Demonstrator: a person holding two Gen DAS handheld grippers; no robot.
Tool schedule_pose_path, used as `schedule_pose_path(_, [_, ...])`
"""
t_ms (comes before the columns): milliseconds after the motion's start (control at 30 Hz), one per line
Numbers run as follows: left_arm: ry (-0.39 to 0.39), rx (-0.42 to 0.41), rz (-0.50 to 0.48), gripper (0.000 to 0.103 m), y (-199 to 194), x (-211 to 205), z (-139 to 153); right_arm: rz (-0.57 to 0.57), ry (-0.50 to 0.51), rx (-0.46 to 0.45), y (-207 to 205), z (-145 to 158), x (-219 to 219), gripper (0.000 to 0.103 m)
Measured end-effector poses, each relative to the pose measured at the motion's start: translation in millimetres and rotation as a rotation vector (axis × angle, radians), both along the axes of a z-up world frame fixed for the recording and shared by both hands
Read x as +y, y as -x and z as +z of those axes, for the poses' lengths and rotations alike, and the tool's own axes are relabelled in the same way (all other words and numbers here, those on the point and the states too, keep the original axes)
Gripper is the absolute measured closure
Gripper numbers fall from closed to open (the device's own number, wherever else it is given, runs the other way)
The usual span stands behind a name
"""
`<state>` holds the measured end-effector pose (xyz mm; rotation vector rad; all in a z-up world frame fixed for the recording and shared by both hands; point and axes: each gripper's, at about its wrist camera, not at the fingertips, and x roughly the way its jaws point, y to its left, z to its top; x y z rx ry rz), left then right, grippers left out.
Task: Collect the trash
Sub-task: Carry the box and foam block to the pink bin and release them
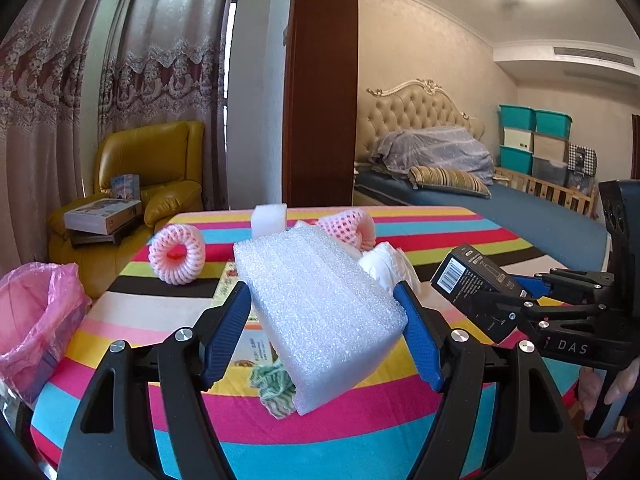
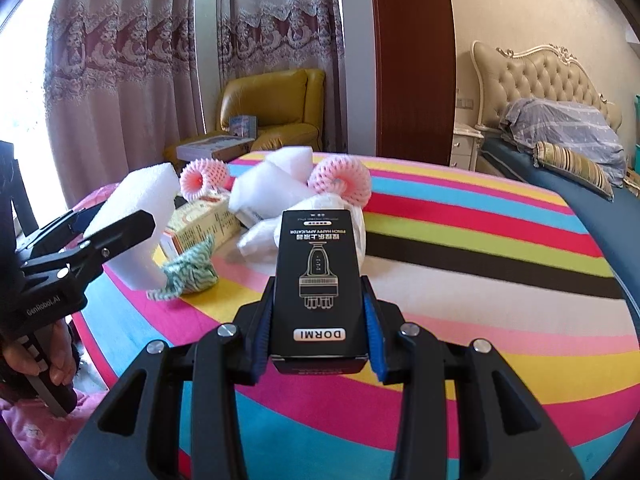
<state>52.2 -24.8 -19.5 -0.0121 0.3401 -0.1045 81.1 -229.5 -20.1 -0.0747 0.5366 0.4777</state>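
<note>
the striped cloth covers the whole table under both tongs, and behind it the room runs to curtains, a yellow armchair and a bed. off to the left gripper's left, below table level, sits the pink-lined bin, which i'd guess is where everything is headed. that gripper clamps the big white foam block across its width, lifted clear of the cloth and tilted, probably so it can swing over to the bin. the right gripper is closed on the black box, held upright off the table by its sides. beyond both tongs the rest of the trash waits: a yellow carton, two pink foam nets, white wrapping, and just under the foam a small green-and-white crumpled rag.
</note>
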Motion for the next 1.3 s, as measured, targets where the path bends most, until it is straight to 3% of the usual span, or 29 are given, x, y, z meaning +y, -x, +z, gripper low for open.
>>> schedule_pose_path(300, [-0.027,-0.074,0.032,0.033,13,20,19,0.050,0.006,-0.076,7,27,24,0.065])
schedule_pose_path(667, [-0.048,-0.100,0.148,0.033,44,84,26,0.203,0.039,-0.114,7,49,86,0.065])
schedule_pose_path(1133, [0.016,-0.094,0.374,0.033,86,194,26,0.430,0.059,-0.072,-10,60,216,0.065])
schedule_pose_path(1300, [0.034,-0.061,0.458,0.033,83,245,22,0.505,0.055,-0.052,-21,68,274,0.065])
